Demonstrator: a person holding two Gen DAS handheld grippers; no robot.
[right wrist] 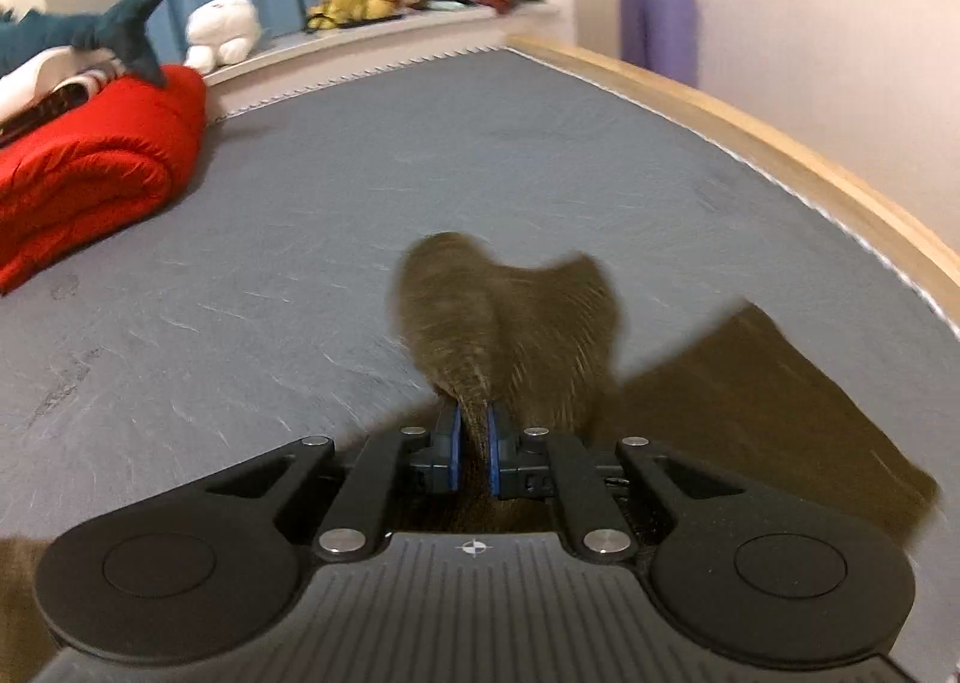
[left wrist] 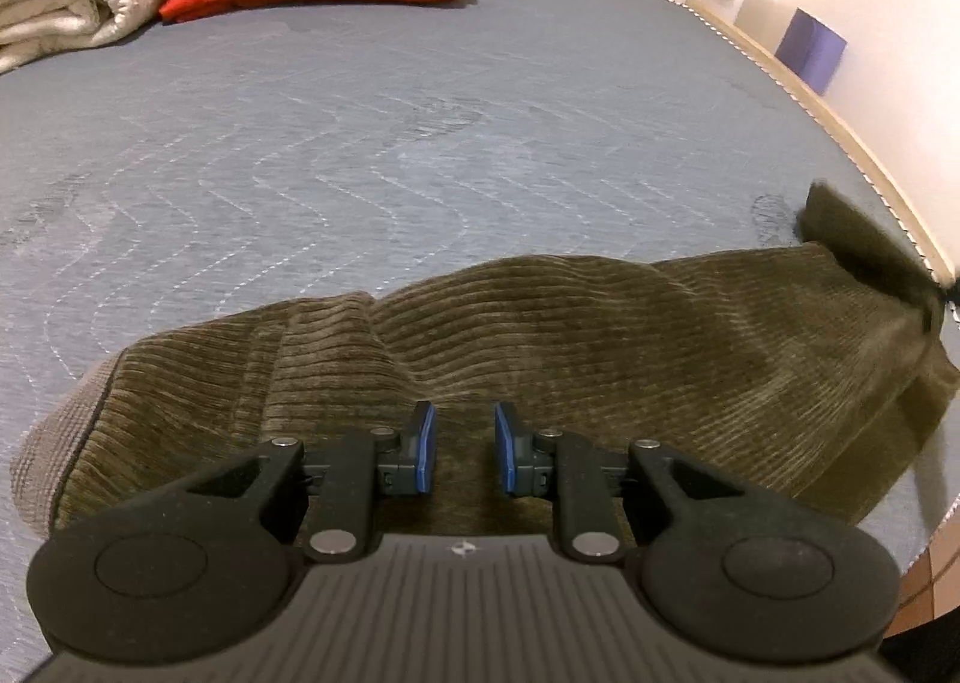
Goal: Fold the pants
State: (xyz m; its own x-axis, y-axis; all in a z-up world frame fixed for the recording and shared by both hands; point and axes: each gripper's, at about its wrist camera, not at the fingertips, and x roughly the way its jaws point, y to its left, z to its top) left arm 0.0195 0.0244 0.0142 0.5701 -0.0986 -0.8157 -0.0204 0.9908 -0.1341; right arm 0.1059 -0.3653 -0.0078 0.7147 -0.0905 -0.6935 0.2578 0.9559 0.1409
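Ribbed olive corduroy pants (left wrist: 540, 335) lie rumpled on quilted grey mattress (left wrist: 360, 143). Left gripper (left wrist: 463, 446) released above them; right gripper (right wrist: 474, 446) pinches a blurred fabric fold.

Olive corduroy pants (left wrist: 540, 335) lie rumpled across the grey mattress, one end lifted and bunched

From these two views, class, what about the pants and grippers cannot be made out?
- Left wrist view: the right end of the pants is blurred and cut by the frame edge.
- Right wrist view: motion blur smears the cloth pinched in the right gripper.
- Left gripper: its body hides the cloth beneath.
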